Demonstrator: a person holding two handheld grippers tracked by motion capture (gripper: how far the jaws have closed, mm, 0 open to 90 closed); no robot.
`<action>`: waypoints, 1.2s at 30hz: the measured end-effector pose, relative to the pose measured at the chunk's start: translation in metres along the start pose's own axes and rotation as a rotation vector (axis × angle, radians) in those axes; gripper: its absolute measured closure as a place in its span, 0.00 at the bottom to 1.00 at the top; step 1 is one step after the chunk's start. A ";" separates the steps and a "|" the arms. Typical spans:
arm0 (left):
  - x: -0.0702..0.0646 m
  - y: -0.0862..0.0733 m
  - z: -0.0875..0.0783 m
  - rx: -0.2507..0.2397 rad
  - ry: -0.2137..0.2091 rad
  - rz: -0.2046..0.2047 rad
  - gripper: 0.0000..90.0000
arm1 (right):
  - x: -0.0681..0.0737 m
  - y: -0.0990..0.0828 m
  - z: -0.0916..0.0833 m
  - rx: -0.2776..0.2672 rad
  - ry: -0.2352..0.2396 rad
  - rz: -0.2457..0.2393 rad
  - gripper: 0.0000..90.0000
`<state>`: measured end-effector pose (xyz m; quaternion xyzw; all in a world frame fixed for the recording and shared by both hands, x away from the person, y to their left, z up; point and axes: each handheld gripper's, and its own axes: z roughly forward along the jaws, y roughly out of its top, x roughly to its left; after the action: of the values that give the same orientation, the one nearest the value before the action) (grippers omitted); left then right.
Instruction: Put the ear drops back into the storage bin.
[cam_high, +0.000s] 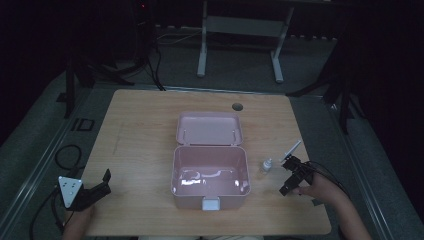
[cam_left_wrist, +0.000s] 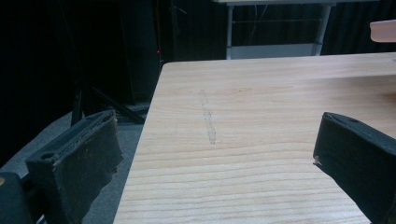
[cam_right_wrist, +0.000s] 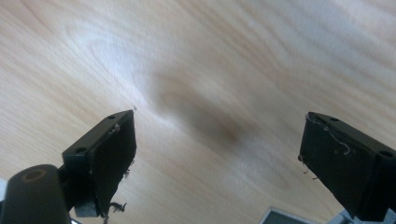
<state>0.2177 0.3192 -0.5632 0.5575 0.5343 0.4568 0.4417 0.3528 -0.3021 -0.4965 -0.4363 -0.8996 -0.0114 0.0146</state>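
Pink plastic box (cam_high: 210, 175) sits open in the middle of the wooden table (cam_high: 140, 130), lid (cam_high: 209, 128) flipped back flat behind it and, as far as I can tell in this dim light, nothing inside yet; just to its right stands a small clear bottle (cam_high: 267, 166) and a thin white stick-like thing (cam_high: 292, 150) lies a bit further back, can't tell exactly what that one is; the right gripper (cam_high: 292, 172) is down near those two, right beside the bottle but not touching it, jaws spread wide with nothing between them; the left gripper (cam_high: 95, 190) is parked well away at the near left edge of the table, jaws also apart and empty; my guess is we're at the reach-for-the-bottle step, with packing it into the box to follow; next move looks like it needs the right hand to swing the jaws around the bottle and close gently, since it's small, upright and probably tips easily; the high view gives you the whole layout, while the right gripper view just has bare wood grain past its own jaws, blurry at that; the left gripper view looks across empty tabletop and catches a sliver of pink at the far right edge
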 end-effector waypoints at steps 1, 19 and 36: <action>0.000 0.000 0.000 0.000 0.000 0.000 0.01 | 0.000 0.000 0.000 0.000 0.000 0.000 0.12; 0.000 0.000 0.000 0.001 -0.003 -0.001 0.01 | -0.002 0.043 0.000 -0.009 0.010 0.015 0.16; 0.000 0.000 0.000 -0.001 -0.008 0.001 0.01 | 0.009 0.084 0.006 0.011 0.003 -0.007 0.25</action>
<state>0.2179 0.3195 -0.5632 0.5593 0.5319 0.4553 0.4437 0.4135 -0.2426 -0.5012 -0.4332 -0.9011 -0.0072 0.0181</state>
